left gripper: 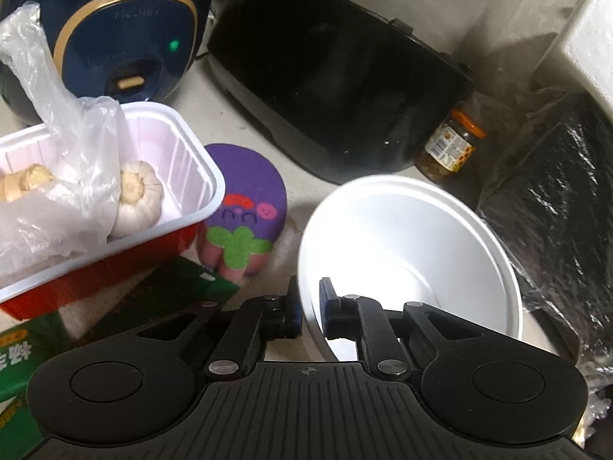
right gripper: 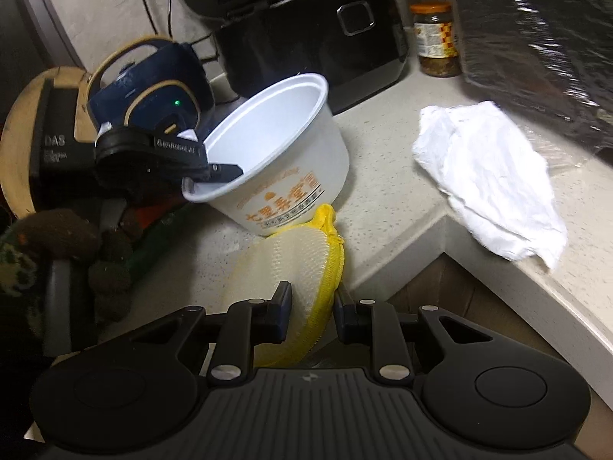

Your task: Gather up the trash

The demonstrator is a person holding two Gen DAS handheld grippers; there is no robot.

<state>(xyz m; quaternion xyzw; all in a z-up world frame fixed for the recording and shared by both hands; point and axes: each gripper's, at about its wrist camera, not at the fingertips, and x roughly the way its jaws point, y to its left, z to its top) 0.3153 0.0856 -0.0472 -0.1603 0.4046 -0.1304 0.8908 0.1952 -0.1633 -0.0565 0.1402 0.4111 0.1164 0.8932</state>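
My left gripper (left gripper: 311,306) is shut on the rim of a white disposable paper bowl (left gripper: 413,253) and holds it tilted over the counter. In the right wrist view the bowl (right gripper: 283,153) shows orange print on its side, with the left gripper (right gripper: 214,176) clamped on its near rim. My right gripper (right gripper: 312,306) is shut on a yellow-edged white mesh sponge (right gripper: 291,264) just in front of the bowl. A crumpled white tissue (right gripper: 494,176) lies on the counter to the right, near the edge.
A blue rice cooker (left gripper: 115,30), a black cooker (left gripper: 337,88), a jar (left gripper: 452,145) and a foil-wrapped black box (left gripper: 555,199) stand around. A red-and-white tray (left gripper: 184,176) holds garlic and a plastic bag. A purple coaster (left gripper: 245,191) and green box (left gripper: 23,360) lie nearby. The counter edge (right gripper: 452,268) steps inward.
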